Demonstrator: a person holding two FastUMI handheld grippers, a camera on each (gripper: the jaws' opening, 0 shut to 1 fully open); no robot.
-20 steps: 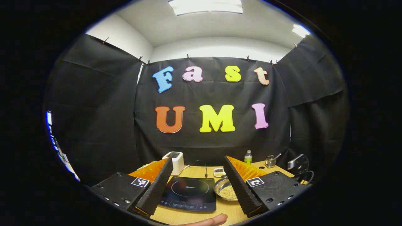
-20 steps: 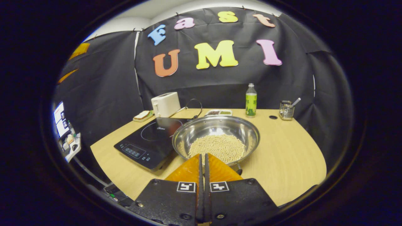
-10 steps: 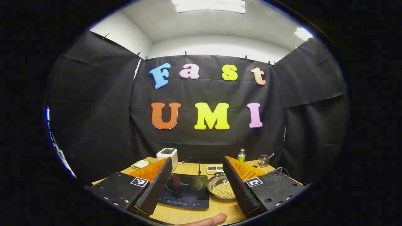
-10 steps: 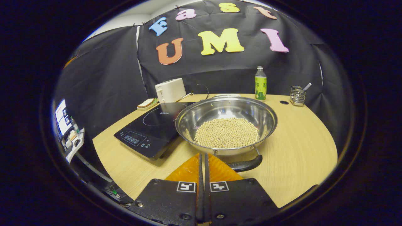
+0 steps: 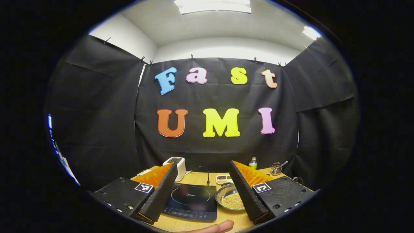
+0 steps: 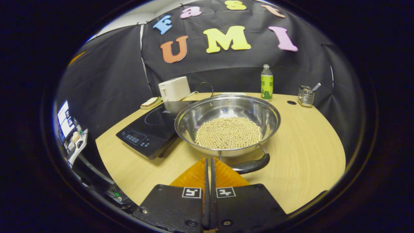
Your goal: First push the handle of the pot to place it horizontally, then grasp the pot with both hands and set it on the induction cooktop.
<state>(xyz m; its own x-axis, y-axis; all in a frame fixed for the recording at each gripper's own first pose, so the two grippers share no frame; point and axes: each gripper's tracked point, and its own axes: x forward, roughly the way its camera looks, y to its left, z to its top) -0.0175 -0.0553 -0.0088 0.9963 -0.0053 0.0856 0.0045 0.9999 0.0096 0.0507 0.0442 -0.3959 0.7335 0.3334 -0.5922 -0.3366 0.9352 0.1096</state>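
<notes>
A steel pot holding pale beans stands on the wooden table, right of the black induction cooktop and touching its edge. The pot's dark handle curves along the near rim. My right gripper is shut with nothing in it, its tips just short of the pot and just left of the handle. In the left gripper view, my left gripper hangs open well back from the table; between its fingers I see the cooktop and the pot.
A white toaster, a green bottle and a wire utensil holder line the table's back. A sandwich plate lies beside the toaster. A small divided dish sits behind the pot. A fingertip shows below the left gripper.
My right gripper has drawn back a little from the pot, so the handle, hidden behind its fingers a second ago, now shows. The left gripper view drifted slightly; that gripper stayed open.
</notes>
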